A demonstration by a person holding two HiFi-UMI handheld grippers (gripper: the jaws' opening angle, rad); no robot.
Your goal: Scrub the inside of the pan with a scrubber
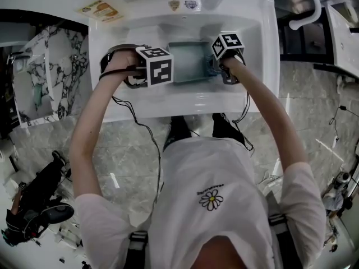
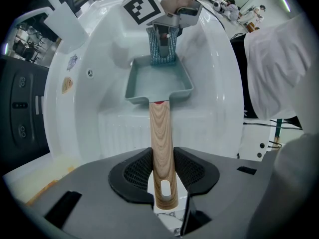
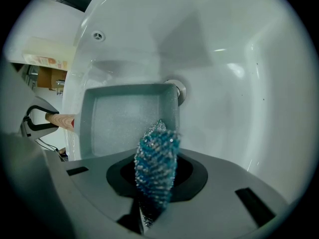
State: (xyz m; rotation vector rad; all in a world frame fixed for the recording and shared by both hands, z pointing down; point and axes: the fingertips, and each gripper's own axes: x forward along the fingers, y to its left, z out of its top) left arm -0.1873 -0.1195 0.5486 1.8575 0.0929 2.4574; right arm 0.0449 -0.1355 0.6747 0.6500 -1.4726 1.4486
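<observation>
White glossy sink (image 1: 185, 102), head view: the square grey-green pan (image 1: 188, 63) sits at basin centre. Your left gripper (image 2: 163, 172), at 9 o'clock, is clamped on the pan's wood-grain handle (image 2: 162, 133), with its 2 ribbed pads touching it. Your right gripper (image 3: 155, 178), at 3 o'clock, pinches a blue-silver mesh scrubber (image 3: 155, 163), tip inside the pan by its 3 o'clock wall.

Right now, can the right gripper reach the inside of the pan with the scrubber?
Probably yes. The right gripper holds the scrubber over the open pan, nothing lies between them, and the left gripper steadies the wooden handle.
</observation>
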